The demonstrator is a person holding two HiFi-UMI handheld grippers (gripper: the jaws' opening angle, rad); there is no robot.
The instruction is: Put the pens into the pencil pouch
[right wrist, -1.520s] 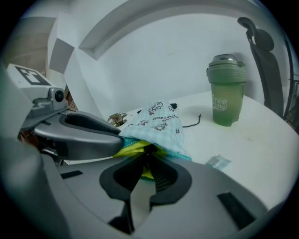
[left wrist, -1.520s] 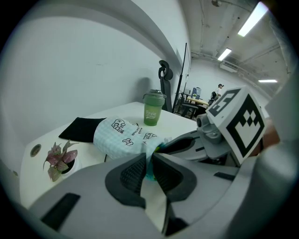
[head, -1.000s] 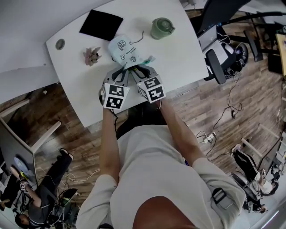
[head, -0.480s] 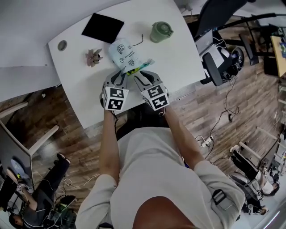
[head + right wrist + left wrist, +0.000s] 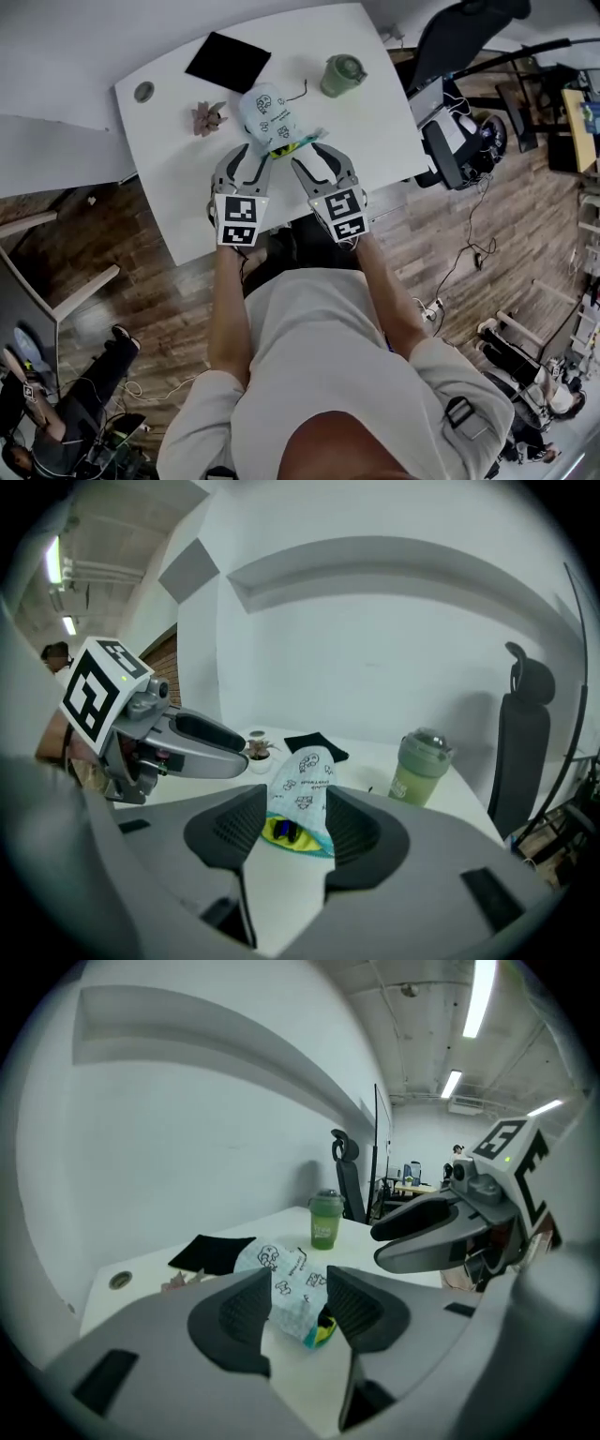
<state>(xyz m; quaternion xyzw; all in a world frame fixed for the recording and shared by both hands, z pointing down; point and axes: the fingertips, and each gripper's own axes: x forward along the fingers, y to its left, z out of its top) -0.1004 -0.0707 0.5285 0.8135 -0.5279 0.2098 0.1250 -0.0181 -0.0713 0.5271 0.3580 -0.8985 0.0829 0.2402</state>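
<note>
The pale blue printed pencil pouch (image 5: 267,112) lies on the white table (image 5: 384,112), its yellow-lined mouth (image 5: 292,145) turned toward me. Dark pen ends (image 5: 279,831) show inside that mouth. My left gripper (image 5: 246,161) hovers just short of the mouth's left side and my right gripper (image 5: 317,161) just short of its right side. Both have just been opening and now stand open, touching nothing. In the left gripper view the pouch (image 5: 286,1288) lies beyond the spread pads (image 5: 246,1312). In the right gripper view the pouch (image 5: 305,785) lies past the empty jaws.
A green lidded cup (image 5: 340,73) stands behind the pouch to the right. A black pad (image 5: 228,61) lies at the back, a small potted plant (image 5: 204,118) left of the pouch, a cable hole (image 5: 142,91) near the left corner. The table edge runs under my grippers.
Both grippers have drawn back from the pouch mouth toward me and lifted, and their jaws have spread. The pouch now lies free on the table.
</note>
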